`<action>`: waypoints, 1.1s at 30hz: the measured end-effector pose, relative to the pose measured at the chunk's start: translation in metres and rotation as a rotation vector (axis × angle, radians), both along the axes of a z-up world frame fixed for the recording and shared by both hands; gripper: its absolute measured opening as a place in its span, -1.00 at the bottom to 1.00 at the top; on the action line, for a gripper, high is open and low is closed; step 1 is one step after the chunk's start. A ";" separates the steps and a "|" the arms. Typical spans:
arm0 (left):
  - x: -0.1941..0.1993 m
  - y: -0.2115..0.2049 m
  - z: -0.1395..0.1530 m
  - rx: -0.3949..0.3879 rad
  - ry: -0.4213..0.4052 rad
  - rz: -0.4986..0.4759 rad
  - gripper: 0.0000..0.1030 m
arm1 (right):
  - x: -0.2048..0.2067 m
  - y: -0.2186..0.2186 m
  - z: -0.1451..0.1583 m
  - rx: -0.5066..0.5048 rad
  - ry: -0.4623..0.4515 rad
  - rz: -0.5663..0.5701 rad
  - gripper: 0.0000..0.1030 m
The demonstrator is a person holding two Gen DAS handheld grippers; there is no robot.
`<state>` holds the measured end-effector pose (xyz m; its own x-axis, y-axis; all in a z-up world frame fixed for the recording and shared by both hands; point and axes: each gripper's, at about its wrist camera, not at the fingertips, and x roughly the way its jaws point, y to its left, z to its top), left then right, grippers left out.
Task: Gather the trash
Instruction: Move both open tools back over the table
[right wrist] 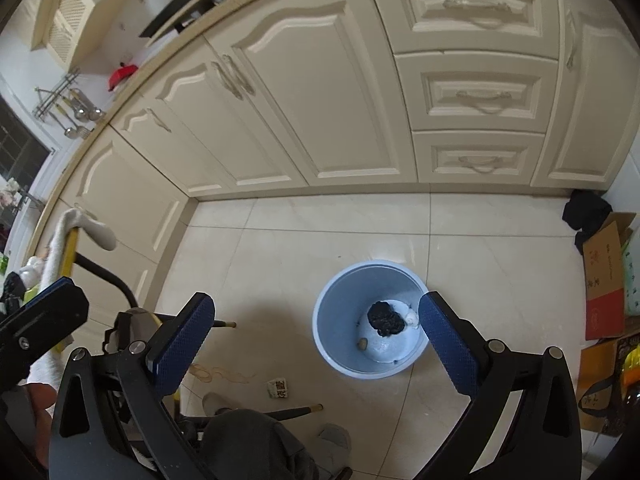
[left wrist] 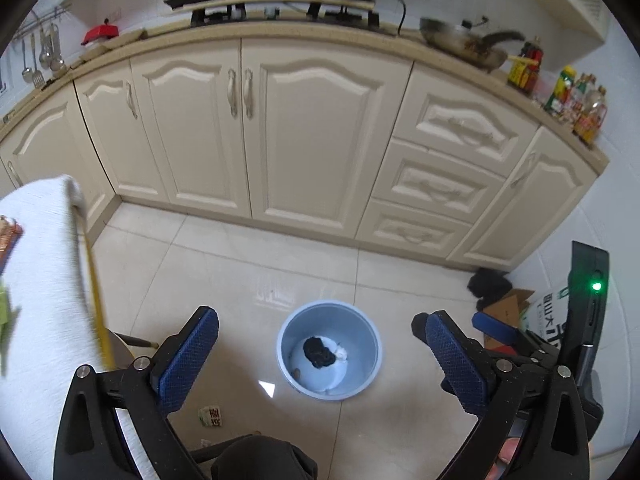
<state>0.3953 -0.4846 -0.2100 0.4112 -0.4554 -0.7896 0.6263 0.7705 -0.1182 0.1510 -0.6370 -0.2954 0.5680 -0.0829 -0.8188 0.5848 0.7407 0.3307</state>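
Left wrist: bin [left wrist: 292, 334] on tiled floor [left wrist: 224, 264], cabinets [left wrist: 312, 128] behind.

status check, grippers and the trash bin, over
Left gripper open, empty. Right gripper open, empty. Blue bin on the floor ahead, black wad and white scrap inside. Small wrapper loose on the tiles near the bin, path clear.

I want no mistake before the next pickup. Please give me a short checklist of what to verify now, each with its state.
1. Left claw open and empty: ok.
2. Right claw open and empty: ok.
3. Blue bin upright on the floor, top clear: ok.
4. Black wad and white scrap lie inside the bin: ok.
5. Floor free of trash: not ok, a small printed packet lies beside the bin.
6. Rubber bands on the floor are trash: cannot tell.
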 end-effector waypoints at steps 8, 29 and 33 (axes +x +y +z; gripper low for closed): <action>-0.040 0.085 0.061 -0.077 -0.089 0.017 0.99 | 0.003 0.047 0.065 -0.063 -0.079 0.043 1.00; -0.133 0.355 0.164 -0.142 -0.301 0.313 0.99 | 0.108 0.258 0.188 -0.186 -0.230 0.372 1.00; -0.149 0.387 0.174 -0.136 -0.324 0.361 0.99 | 0.126 0.287 0.194 -0.207 -0.228 0.414 1.00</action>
<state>0.2467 -0.0978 -0.0355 0.7758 -0.3289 -0.5385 0.3440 0.9359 -0.0761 0.2769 -0.3502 -0.1013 0.7500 0.0391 -0.6603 0.1592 0.9582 0.2376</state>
